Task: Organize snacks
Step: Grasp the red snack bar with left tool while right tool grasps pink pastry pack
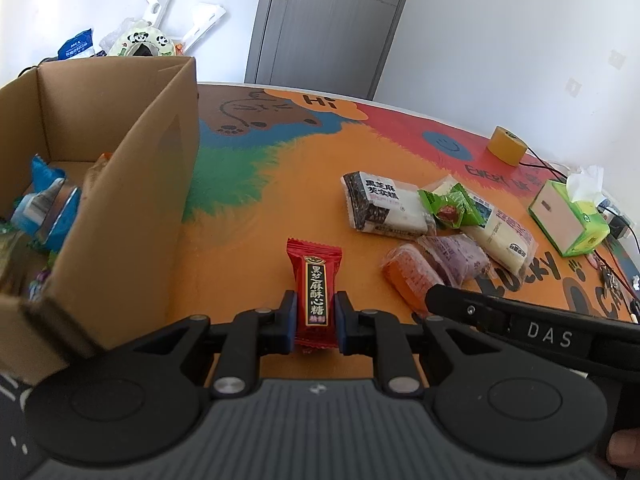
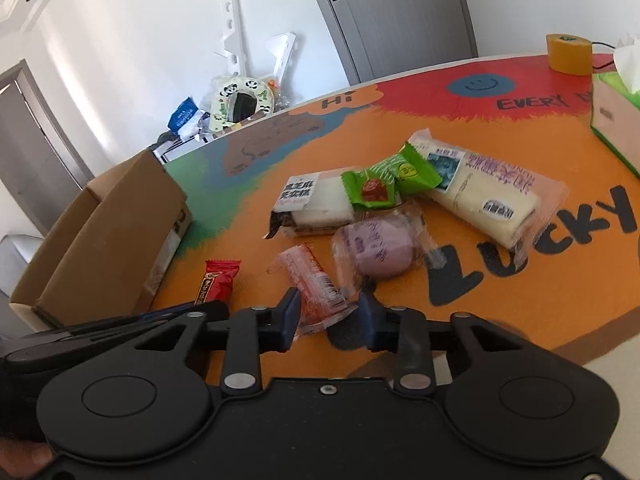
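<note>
Picking snacks off the worktop point(image 1: 256, 208) for the box point(image 1: 120, 184).
Left tool point(image 1: 316, 316) grips the red candy point(image 1: 316, 284); right tool point(image 2: 329, 314) straddles the orange packet point(image 2: 316, 284), not yet clamped; next, lift to the box.

Both of my views are bright and evenly lit by soft daylight; I cannot tell which side it enters from. The white walls point(image 1: 500, 40) wash out nearly to pure white. Shadows on the bench point(image 2: 520, 300) are faint, with only a soft dark patch under the right tongs point(image 2: 329, 322). The fisheye bends the grey door point(image 1: 328, 20) and the bench edge, and the corners go dark. In the left view the near corner of the cardboard box point(image 1: 100, 200) is smeared and out of focus. The glossy red candy wrapper point(image 1: 314, 292) reads sharply, with little glare.
</note>
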A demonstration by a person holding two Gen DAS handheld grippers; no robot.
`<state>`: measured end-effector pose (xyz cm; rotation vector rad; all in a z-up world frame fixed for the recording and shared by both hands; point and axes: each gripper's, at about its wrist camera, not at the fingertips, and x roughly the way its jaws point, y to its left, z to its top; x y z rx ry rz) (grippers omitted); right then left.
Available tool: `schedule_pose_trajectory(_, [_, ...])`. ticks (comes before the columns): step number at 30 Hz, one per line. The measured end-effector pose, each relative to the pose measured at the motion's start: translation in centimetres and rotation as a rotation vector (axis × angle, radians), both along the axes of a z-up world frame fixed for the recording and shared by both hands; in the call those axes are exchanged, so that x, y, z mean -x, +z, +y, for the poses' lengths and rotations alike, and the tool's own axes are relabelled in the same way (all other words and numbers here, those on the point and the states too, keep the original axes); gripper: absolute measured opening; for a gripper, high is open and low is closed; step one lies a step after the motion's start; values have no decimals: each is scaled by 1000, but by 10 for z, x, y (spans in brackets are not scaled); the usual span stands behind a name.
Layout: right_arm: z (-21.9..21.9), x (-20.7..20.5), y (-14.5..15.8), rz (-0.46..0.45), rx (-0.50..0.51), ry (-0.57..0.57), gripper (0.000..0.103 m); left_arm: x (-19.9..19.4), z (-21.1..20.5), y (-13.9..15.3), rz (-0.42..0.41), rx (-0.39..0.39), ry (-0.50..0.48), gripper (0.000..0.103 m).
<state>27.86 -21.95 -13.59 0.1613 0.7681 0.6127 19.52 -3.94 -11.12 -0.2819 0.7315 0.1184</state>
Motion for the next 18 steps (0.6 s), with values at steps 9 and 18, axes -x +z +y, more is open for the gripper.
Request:
schedule_pose_trajectory(9, [-7,26,3,-15,-3,-18,29,24,-3,4,-28,9,-14,18])
schedule_pose_trajectory(18, [-18,52,5,-36,-11,-43,28,51,-5,10,-67,19,-21,18])
